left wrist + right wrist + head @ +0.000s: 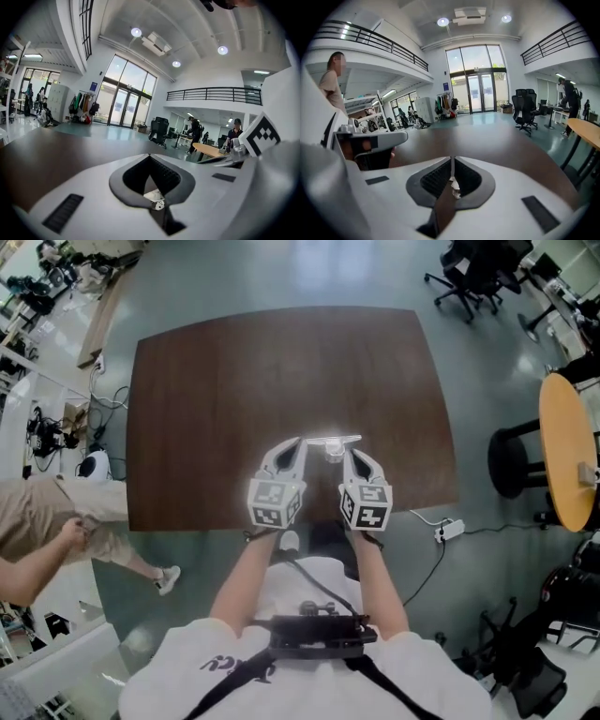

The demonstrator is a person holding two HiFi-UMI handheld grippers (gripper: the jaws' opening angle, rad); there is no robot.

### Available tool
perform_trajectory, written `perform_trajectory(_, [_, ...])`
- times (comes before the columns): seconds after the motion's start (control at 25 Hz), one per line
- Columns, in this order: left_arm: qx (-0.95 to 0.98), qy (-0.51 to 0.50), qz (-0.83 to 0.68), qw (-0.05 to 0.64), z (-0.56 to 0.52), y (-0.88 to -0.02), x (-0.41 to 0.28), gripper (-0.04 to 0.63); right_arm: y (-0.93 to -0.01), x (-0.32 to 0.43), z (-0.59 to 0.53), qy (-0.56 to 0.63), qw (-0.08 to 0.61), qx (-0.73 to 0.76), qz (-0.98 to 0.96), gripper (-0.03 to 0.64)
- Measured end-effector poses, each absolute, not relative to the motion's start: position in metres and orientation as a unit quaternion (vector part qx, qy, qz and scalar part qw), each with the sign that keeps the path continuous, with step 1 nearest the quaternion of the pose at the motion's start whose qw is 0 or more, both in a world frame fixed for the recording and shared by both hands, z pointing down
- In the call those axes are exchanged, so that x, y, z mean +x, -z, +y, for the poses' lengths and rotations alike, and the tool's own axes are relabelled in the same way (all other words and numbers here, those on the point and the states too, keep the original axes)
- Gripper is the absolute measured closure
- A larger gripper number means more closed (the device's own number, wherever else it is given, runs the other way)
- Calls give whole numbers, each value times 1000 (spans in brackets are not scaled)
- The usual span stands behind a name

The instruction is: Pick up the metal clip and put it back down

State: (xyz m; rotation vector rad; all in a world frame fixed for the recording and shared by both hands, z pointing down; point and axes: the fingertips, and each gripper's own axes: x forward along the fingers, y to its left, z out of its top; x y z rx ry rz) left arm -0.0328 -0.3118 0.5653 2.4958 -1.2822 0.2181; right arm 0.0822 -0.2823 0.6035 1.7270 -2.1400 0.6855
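Note:
The metal clip (335, 441) is a shiny strip lying on the dark brown table (216, 399), a little in from its front edge. My two grippers hover side by side just short of it. The left gripper (297, 441) has its tips at the clip's left end, and the right gripper (348, 453) has its tips right under the clip's middle. From the head view I cannot tell whether either touches it. In the left gripper view the left gripper (150, 156) has its tips meeting with nothing between them. The right gripper (452, 158) looks the same in its own view. Neither gripper view shows the clip clearly.
The table's front edge (216, 526) runs just under the grippers. A round yellow table (567, 451) and a black stool (514, 460) stand to the right, with office chairs (469, 277) behind. A power strip (450, 529) lies on the floor. A person (56, 531) stands at the left.

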Motion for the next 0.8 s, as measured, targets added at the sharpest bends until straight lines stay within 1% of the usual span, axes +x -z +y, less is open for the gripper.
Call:
perform_trajectory(0.28, [858, -107, -461, 199, -322, -616, -35, 584, -670, 91, -298, -286, 199, 590, -729, 603])
perform_trajectory(0.32, [856, -109, -462, 204, -324, -621, -36, 584, -676, 89, -300, -292, 203, 587, -728, 564])
perform_trajectory(0.4, [854, -111, -463, 211, -327, -630, -38, 584, -690, 86, -303, -303, 213, 580, -725, 542])
perform_trajectory(0.48, [851, -112, -465, 217, -331, -638, -39, 584, -705, 84, -304, -313, 225, 575, -722, 497])
perform_trajectory(0.52, [848, -113, -468, 221, -332, -642, -39, 584, -712, 82, -305, -317, 232, 572, -720, 455])
perform_trajectory(0.6, [843, -117, -473, 228, -334, -650, -40, 584, -729, 80, -306, -325, 246, 568, -715, 312])
perform_trajectory(0.64, [841, -119, -474, 231, -334, -654, -41, 584, -736, 79, -306, -328, 250, 567, -713, 278])
perform_trajectory(0.8, [836, -128, -476, 239, -333, -665, -44, 584, -758, 74, -314, -337, 250, 572, -705, 272])
